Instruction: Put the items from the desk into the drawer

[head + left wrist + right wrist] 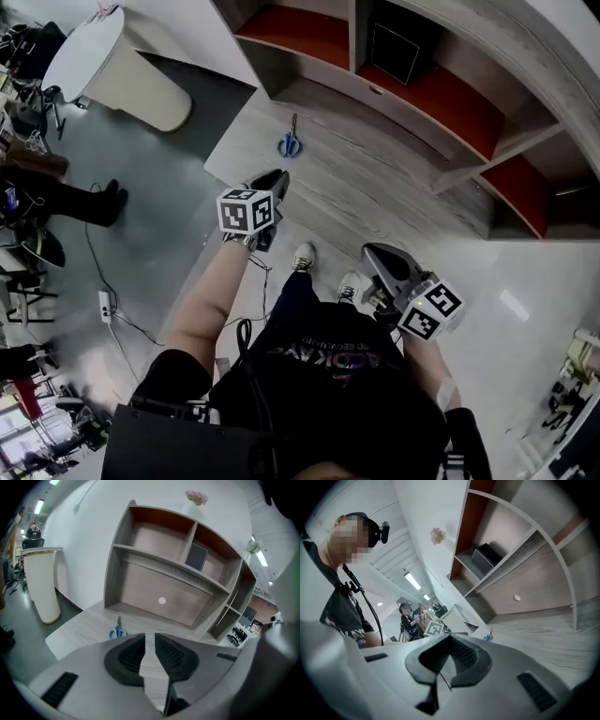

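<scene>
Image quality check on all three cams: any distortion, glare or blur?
Head view: fisheye bends the shelf unit; glare patch on the glossy floor at right. Left gripper view: black vignette corners, scissors sharp, the gripper's fingers block the lower frame. Right gripper view: heaviest warp, shelf edges arc; mosaic patch at top left.

Right tool [450,645] jaws together; blue scissors [489,636] on desk [543,639] beyond.

Open-plan office: wood-grain desk [375,178] with shelf unit [441,103], ceiling strip light [261,558] upper right, office chairs [236,633] lower right.
</scene>
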{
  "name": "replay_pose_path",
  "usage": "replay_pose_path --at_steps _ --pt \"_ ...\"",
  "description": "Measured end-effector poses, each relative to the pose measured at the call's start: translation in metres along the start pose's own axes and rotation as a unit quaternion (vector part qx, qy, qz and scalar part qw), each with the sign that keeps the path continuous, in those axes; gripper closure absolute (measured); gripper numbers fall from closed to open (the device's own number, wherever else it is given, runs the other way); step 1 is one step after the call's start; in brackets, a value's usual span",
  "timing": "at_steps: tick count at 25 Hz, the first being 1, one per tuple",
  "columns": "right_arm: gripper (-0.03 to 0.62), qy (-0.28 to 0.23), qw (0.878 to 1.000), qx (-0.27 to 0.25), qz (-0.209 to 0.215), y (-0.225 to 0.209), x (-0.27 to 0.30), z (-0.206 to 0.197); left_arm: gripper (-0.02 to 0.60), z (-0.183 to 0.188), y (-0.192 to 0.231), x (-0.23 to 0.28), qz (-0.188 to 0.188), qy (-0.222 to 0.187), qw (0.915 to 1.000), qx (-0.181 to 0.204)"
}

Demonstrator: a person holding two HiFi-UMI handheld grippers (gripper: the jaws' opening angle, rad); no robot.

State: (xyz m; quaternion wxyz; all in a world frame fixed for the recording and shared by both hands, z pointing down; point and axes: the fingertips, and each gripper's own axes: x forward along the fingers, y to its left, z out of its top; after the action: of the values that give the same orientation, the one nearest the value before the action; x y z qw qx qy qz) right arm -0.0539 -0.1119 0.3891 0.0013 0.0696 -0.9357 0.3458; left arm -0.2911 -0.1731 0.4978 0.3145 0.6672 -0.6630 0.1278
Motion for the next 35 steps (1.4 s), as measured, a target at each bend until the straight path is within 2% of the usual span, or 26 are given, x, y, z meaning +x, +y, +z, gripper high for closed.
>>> replay_pose_path --at_steps 8,15,21,35 --pt "0.579 -0.029 0.998 0.014 -0.06 -0.009 -0.02 0.004 0.479 -0.006 0.016 0.053 0.002 0.052 0.9986 0.005" --pt "0.579 -0.041 0.992 0.032 -0.111 -0.001 -0.007 -0.013 0.437 -0.019 0.058 0.078 0.01 0.094 0.9955 -0.006" --pt "0.579 -0.036 0.988 0.043 -0.142 0.006 0.002 -0.026 0.434 -0.03 0.09 0.1 0.025 0.125 0.9917 -0.012" --pt "0.579 -0.045 0.981 0.074 -0.173 0.005 0.017 -0.034 0.434 -0.043 0.114 0.134 0.049 0.189 0.9807 0.009"
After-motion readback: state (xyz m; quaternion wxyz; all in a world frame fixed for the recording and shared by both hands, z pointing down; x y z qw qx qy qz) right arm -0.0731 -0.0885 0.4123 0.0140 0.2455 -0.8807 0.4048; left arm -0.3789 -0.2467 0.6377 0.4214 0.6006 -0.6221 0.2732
